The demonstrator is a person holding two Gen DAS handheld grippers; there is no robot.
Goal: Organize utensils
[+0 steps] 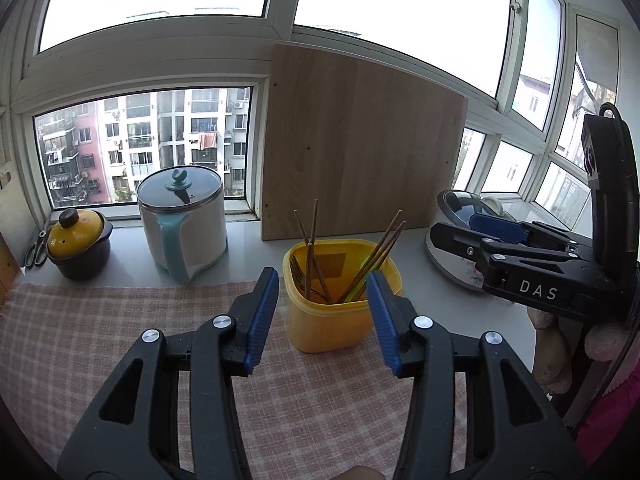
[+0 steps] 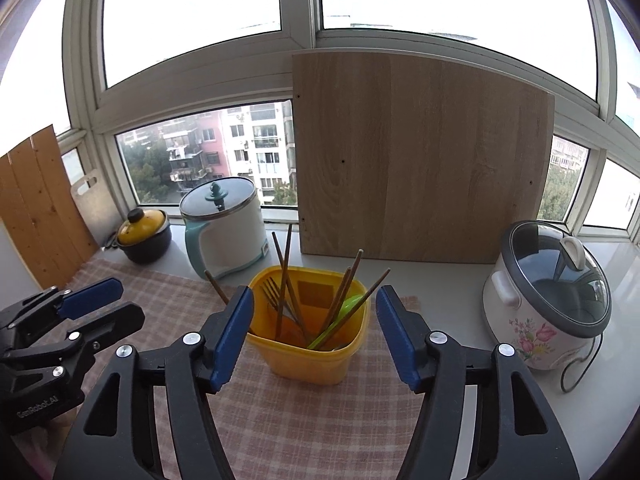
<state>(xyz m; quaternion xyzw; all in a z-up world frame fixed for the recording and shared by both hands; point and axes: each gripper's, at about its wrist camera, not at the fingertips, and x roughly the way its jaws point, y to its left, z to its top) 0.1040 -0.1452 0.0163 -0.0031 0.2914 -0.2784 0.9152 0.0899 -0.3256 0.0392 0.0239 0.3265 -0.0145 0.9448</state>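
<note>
1. My left tongs (image 1: 322, 312) angle down toward the table (image 1: 472, 320). Their blue pads stand apart with nothing between them, and the yellow container (image 1: 332, 320) shows just beyond the gap.
2. My right tongs (image 2: 314, 336) tilt down the same way, jaws spread wide and empty, framing the same yellow container (image 2: 312, 356) without touching it.
3. In the left wrist view my right tongs (image 1: 496, 240) reach in from the right edge, held above the table beside the container. A bit of my hand (image 1: 560, 364) shows under them.
4. In the right wrist view my left tongs (image 2: 104, 302) sit at the lower left, over the checked cloth (image 2: 168, 300).
5. The yellow container stands upright on the pink checked cloth (image 1: 100, 320), near its far edge, open at the top.
6. Inside it, brown chopsticks (image 2: 286, 272) lean in different directions, their ends sticking out over the rim. A metal fork (image 2: 274, 294) stands tines up at the left side, and a green utensil (image 2: 340, 316) lies slanted at the right.
7. One more chopstick (image 2: 216, 286) pokes up at the container's left; I cannot tell whether it is inside or outside.
8. Behind it a wooden board (image 2: 420, 160) leans on the window.
</note>
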